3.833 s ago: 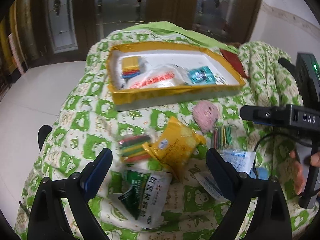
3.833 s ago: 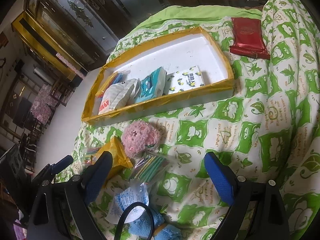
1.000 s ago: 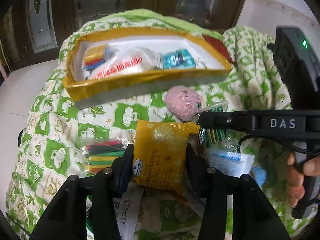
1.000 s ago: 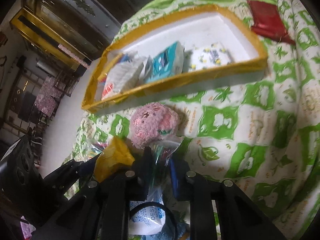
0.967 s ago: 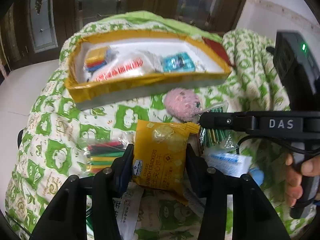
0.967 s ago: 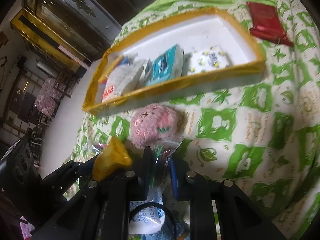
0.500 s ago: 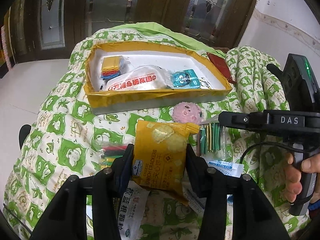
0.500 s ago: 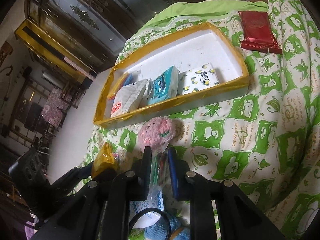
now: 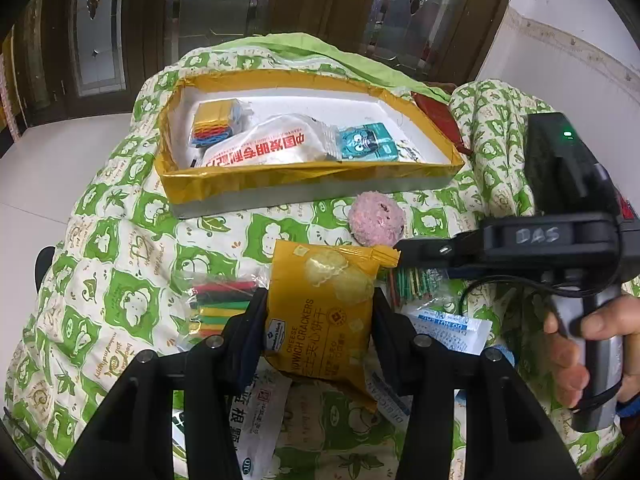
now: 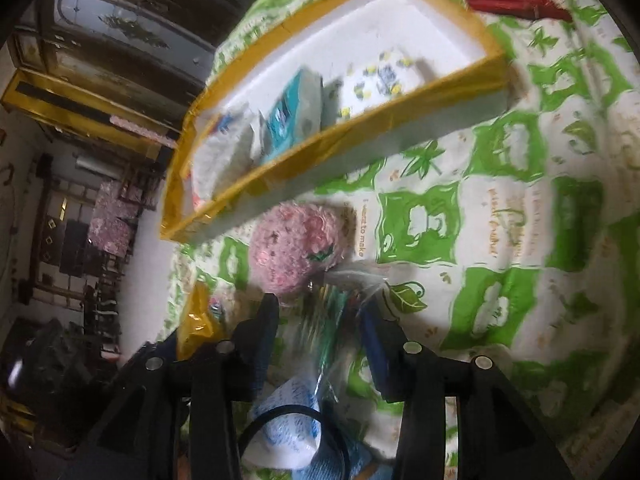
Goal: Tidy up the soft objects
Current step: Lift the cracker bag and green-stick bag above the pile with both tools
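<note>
You hold a glossy yellow foil cracker packet [image 9: 320, 316] in matt black plastic fingers [image 9: 252, 328], above a soft quilted cloth cover [image 9: 120, 248]. Nearby sit a fuzzy pink plush ball [image 9: 376, 219] and a foam tray [image 9: 308, 190] edged in shiny gold tape

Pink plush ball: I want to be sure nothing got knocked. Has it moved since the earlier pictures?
No. The pink plush ball still lies on the quilt, just in front of the tray's near wall.

Room behind a quilt-covered surface.
Dark wooden doors with patterned glass panels [image 9: 192, 20] stand beyond the green-and-white printed quilt [image 9: 120, 248]; pale tiled floor [image 9: 48, 168] lies left.
</note>
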Motion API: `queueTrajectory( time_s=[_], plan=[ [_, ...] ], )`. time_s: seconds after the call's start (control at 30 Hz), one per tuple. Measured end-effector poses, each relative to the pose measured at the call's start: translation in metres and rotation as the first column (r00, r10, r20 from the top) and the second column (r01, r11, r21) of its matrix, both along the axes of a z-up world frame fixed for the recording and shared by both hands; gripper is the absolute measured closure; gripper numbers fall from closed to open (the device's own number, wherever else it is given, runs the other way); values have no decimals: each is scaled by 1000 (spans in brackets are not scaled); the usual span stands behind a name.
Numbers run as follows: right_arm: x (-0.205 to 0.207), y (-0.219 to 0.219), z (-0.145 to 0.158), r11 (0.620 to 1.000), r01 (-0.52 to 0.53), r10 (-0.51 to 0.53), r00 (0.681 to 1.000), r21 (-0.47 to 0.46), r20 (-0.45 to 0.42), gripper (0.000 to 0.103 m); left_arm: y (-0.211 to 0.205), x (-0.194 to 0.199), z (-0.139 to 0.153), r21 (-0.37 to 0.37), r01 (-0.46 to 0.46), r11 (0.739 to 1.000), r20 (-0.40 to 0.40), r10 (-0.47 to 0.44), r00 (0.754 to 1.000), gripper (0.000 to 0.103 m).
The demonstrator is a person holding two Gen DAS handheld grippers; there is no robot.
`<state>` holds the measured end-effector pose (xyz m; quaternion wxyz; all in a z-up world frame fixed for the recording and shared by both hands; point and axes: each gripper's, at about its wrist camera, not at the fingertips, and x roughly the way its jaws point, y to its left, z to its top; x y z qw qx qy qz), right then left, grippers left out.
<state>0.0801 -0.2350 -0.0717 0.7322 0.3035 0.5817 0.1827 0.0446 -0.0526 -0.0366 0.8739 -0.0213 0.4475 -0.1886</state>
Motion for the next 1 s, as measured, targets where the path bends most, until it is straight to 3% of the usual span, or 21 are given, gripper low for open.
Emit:
queueTrajectory(
  time_s=[0.03, 0.07, 0.17, 0.27, 0.47, 1.0],
  plan=[
    [1, 5, -1, 999, -15, 16, 1000, -29, 5, 65, 0, 0, 0, 2, 0, 1000, -1, 0, 1000, 55],
    [1, 9, 0, 998, -25, 26, 1000, -62, 16, 79, 0, 0, -1, 2, 0, 1000, -2, 0, 1000, 55],
    [-1, 11, 8, 996, -38, 43, 998, -85, 55, 86, 1, 0, 0, -2, -3, 1000, 0, 3, 1000, 55],
    [-6, 10, 20, 997, -36, 42, 995, -67, 96, 87, 3, 0, 1, -10, -8, 1000, 3, 8, 1000, 55],
    [-9, -15, 24, 999, 24, -26, 996, 24, 86, 87, 7, -1, 4, -25, -18, 1000, 9, 18, 1000, 55],
    [-9, -19, 37, 998, 43, -35, 988, -49, 152, 87, 11, -1, 9, -40, -31, 999, 24, 32, 999, 55]
  ],
)
